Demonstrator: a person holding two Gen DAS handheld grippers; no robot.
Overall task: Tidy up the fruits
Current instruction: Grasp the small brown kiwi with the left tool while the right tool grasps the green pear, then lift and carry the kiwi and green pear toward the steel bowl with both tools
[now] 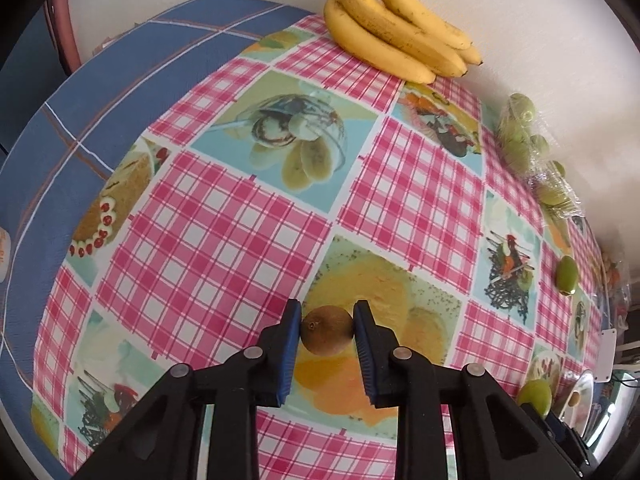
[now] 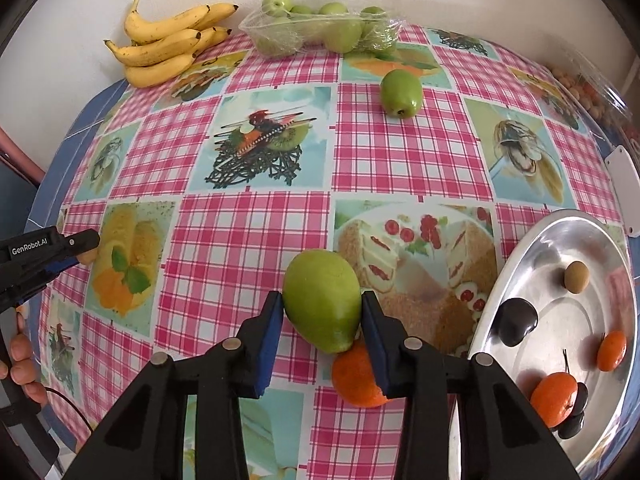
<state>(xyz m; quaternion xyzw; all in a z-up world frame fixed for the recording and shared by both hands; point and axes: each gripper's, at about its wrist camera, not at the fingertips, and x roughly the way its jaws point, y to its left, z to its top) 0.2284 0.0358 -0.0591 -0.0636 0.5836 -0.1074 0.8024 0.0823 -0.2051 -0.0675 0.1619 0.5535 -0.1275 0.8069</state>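
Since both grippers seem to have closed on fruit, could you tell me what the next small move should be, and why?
Probably lift the right gripper and carry its green fruit to the metal tray nearby, where other fruits already lie. The left gripper is clamped on the kiwi and can follow.

My grippers (image 2: 322, 316) are chunky black plastic, blue ribbed pads (image 2: 269, 344), silver rivets, "GenRobot.AI" label at nine o'clock.

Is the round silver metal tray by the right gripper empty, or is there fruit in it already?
Not empty. The round silver metal tray holds two orange citrus fruits, a small tan round fruit and a few dark glossy pieces.
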